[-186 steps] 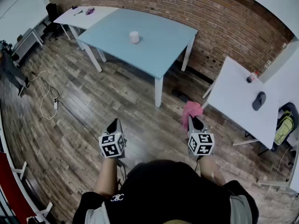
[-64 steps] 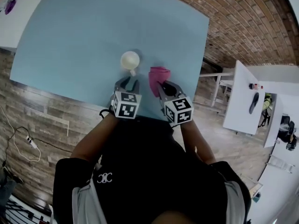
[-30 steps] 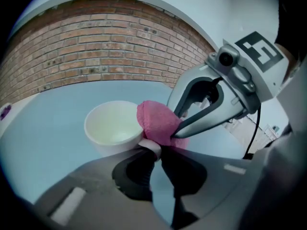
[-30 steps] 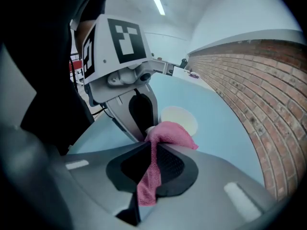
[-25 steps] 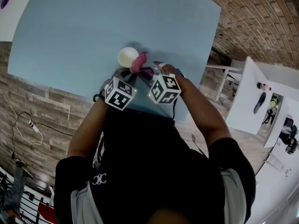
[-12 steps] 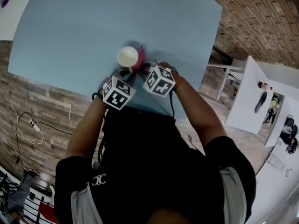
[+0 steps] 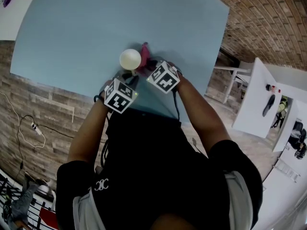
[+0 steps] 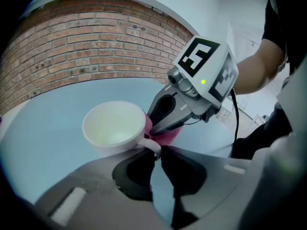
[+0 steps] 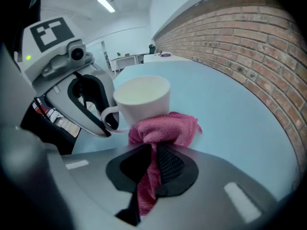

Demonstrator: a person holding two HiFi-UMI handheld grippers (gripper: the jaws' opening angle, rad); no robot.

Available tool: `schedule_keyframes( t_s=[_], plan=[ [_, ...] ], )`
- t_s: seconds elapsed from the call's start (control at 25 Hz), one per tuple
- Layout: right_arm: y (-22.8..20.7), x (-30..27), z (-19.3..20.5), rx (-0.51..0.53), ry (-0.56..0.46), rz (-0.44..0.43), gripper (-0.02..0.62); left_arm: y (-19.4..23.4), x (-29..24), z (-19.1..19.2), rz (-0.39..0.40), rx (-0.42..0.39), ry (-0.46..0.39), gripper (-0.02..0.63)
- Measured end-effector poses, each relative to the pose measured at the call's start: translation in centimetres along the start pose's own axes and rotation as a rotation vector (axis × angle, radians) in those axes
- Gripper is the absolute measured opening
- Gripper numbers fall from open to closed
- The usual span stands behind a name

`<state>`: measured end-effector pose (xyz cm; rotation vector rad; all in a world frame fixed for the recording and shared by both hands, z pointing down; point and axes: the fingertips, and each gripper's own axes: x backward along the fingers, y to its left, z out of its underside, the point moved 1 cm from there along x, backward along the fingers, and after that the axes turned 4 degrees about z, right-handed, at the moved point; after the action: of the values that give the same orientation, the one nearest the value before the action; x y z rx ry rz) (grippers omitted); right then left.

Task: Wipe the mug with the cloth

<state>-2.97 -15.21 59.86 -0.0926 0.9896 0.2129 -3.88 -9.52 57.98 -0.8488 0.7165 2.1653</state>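
Observation:
A white mug [image 7: 130, 59] [image 8: 116, 127] [image 9: 142, 99] stands upright on the light blue table [image 7: 86, 28]. My left gripper [image 8: 156, 153] [image 7: 128, 76] is shut on the mug's handle [image 8: 151, 147], just below the rim. My right gripper [image 9: 152, 164] [image 7: 145, 71] is shut on a pink cloth [image 9: 163, 128] [image 7: 143, 65] [image 8: 165, 135], whose bunched end presses against the mug's outer wall on the right side, beside the handle. The right gripper sits close against the left one, its marker cube [image 7: 163, 77] tilted.
A brick wall [image 7: 259, 28] runs behind the table. White tables [image 7: 252, 97] stand to the right with small items on them. Wooden floor [image 7: 38, 109] and a cable [image 7: 24, 123] lie to the left. The table's near edge [image 7: 158, 110] passes under my hands.
The right gripper has rolled and sunk, bringing the pink cloth from over the mug's rim down along its right side. The left gripper and mug have held still.

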Motion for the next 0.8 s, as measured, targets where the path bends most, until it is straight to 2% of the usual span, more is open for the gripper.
schedule_keyframes(
  t_s=[0.12, 0.2, 0.36, 0.52, 0.6, 0.68, 0.8],
  plan=[
    [-1.6, 0.2, -0.4, -0.008, -0.005, 0.083, 0.037, -0.5, 0.1, 0.4, 0.023, -0.024, 0.014, 0.046],
    [-2.1, 0.5, -0.4, -0.013, -0.006, 0.106, 0.037, -1.0, 0.1, 0.8, 0.045, -0.046, 0.025, 0.046],
    [0.3, 1.4, -0.5, 0.036, -0.022, 0.035, 0.037, -1.2, 0.4, 1.6, 0.081, -0.068, 0.023, 0.048],
    [4.5, 2.6, -0.4, 0.178, -0.032, -0.044, 0.037, -1.1, 0.8, 2.2, 0.125, -0.109, 0.031, 0.048],
    [6.4, 3.1, -0.3, 0.218, -0.042, -0.080, 0.037, -1.4, 1.0, 2.6, 0.155, -0.144, 0.045, 0.048],
    [7.6, 3.4, 0.0, 0.222, -0.049, -0.104, 0.037, -1.9, 1.2, 3.0, 0.183, -0.179, 0.056, 0.048],
    [7.7, 3.5, 0.7, 0.190, -0.045, -0.096, 0.037, -2.7, 1.4, 3.6, 0.208, -0.215, 0.066, 0.049]
  ],
)
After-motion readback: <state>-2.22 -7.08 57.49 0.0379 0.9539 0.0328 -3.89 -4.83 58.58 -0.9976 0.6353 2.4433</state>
